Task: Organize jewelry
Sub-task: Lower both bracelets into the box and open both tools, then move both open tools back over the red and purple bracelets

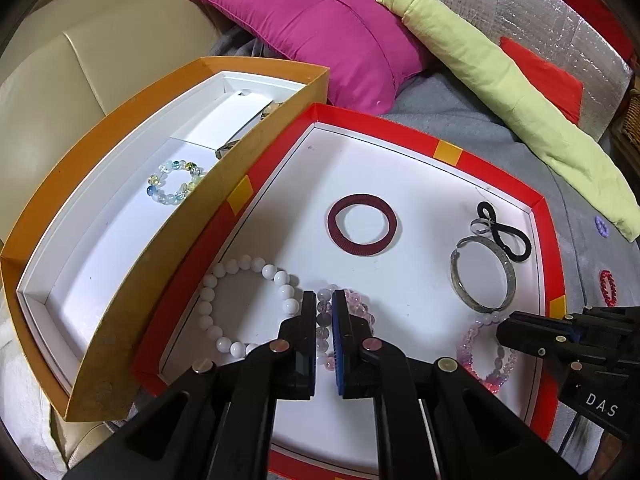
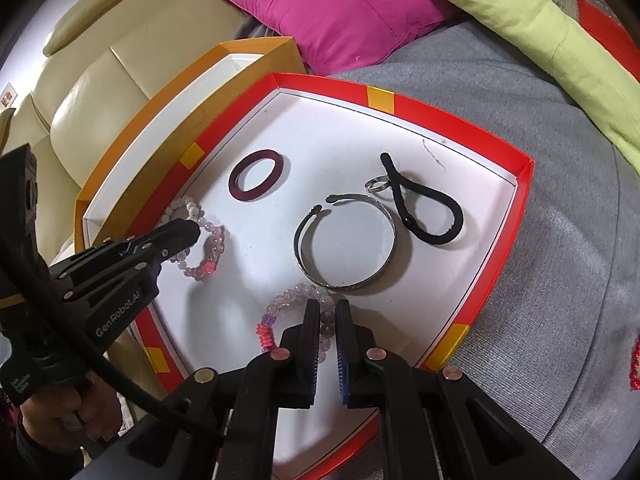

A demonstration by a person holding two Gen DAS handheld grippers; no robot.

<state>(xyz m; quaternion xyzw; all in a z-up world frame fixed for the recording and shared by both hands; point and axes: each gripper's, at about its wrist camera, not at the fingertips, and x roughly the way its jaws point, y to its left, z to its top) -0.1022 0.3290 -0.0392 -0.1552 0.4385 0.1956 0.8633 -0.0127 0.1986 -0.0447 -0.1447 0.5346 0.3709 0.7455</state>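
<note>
Black hand-held gripper [image 2: 329, 312] w/ blue pads, silver screws, black cable.

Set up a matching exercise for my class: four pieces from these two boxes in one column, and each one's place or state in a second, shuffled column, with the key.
Column A
1. blue-green bead bracelet
2. maroon hair tie
3. silver bangle
4. pink-lilac bead bracelet

Column B
a. clamped in the right gripper
b. lies free mid-tray in the red box
c. alone in the orange box
d. open cuff beside the black hair loop

Pairs: 1-c, 2-b, 3-d, 4-a
</note>
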